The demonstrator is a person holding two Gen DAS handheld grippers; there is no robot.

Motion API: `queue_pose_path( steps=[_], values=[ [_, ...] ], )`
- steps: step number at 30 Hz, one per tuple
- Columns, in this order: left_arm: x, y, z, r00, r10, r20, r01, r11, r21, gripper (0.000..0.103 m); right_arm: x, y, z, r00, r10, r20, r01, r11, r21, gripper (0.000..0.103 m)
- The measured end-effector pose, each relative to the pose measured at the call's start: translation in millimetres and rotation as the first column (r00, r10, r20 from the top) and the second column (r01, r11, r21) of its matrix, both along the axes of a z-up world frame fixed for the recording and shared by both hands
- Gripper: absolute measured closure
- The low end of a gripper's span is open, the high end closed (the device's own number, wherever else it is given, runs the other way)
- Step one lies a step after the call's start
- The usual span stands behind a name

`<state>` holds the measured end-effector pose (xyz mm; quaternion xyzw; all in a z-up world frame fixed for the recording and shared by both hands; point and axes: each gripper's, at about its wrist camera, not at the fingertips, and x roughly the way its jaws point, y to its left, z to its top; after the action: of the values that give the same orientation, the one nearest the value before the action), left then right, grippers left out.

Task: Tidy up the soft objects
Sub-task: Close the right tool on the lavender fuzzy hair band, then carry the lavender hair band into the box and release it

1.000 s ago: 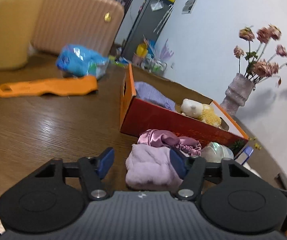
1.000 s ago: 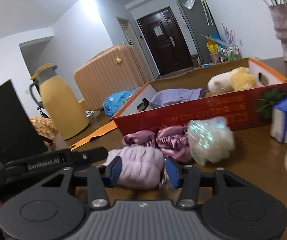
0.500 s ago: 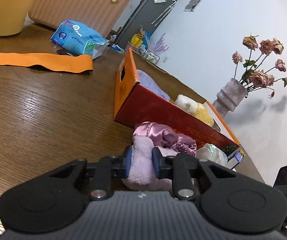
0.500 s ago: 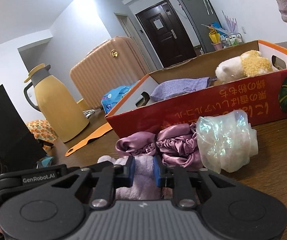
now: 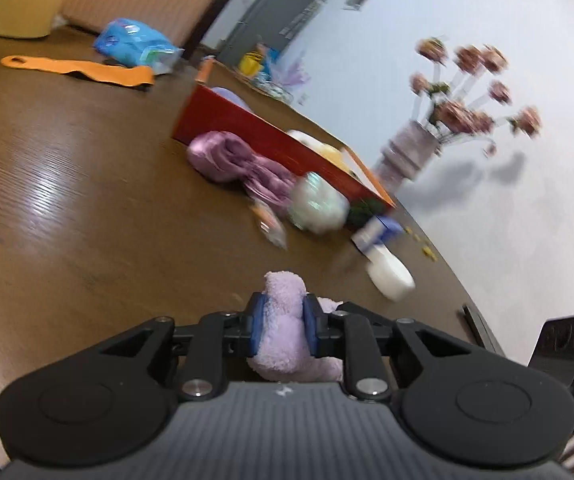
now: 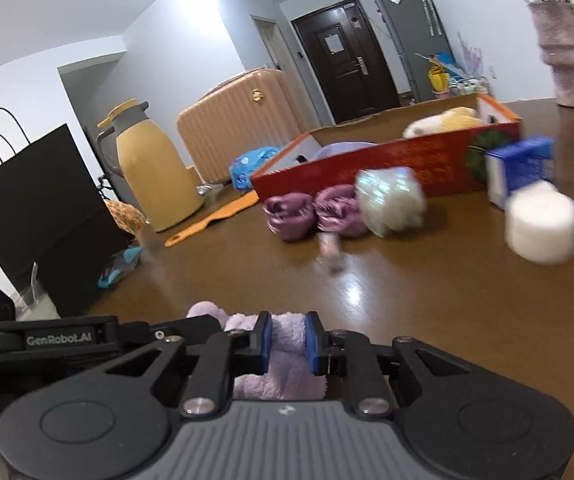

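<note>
Your left gripper [image 5: 283, 330] and right gripper [image 6: 287, 340] both pinch the lilac fleece cloth [image 5: 285, 320], well short of the red box [image 6: 387, 160]; left pads just eased slightly.

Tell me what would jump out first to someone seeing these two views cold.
Nearest the cameras, both claws grip one fluffy lilac cloth: the left claw and the right claw each pinch it between blue pads, above the brown table. Beyond them, the long red box stands out, with soft things already inside. Against its front lie a crumpled purple satin piece and a shiny iridescent bundle.
</note>
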<state>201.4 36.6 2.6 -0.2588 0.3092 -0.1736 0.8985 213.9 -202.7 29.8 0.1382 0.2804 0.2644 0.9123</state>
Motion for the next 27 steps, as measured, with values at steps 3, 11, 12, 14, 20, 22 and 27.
queue_pose_path(
  steps=[3,11,12,14,20,22,27],
  values=[
    [-11,-11,-1,0.999,-0.039,0.03,0.039,0.999,-0.007,0.047,-15,-11,-4,1.0,-0.021,0.001,0.021,1.0,0.001,0.085],
    [-12,-19,-9,1.0,-0.021,0.007,0.021,0.997,0.072,0.072,-29,-19,-12,0.997,-0.075,0.027,0.074,0.997,0.023,0.075],
    [-13,-18,-9,1.0,-0.017,0.004,0.017,0.998,0.068,0.072,-30,-19,-10,0.997,-0.074,0.029,0.073,0.997,0.027,0.073],
    [-15,-17,-10,1.0,-0.007,0.004,0.007,0.997,0.074,0.072,-33,-20,-8,0.997,-0.076,0.03,0.076,0.997,0.026,0.07],
    [-14,-17,-12,1.0,-0.005,0.007,0.004,0.998,0.07,0.068,-36,-27,-15,0.997,-0.074,-0.017,0.074,0.995,0.064,0.067],
    [-14,-17,-11,1.0,-0.026,0.011,0.025,0.998,0.064,0.068,-32,-25,-20,0.998,-0.059,-0.037,0.062,0.996,0.068,0.077],
    [-2,-13,-9,0.998,-0.066,0.024,0.064,0.994,0.084,0.082,-19,-19,-17,0.998,-0.053,-0.037,0.055,0.996,0.068,0.08]
  ],
)
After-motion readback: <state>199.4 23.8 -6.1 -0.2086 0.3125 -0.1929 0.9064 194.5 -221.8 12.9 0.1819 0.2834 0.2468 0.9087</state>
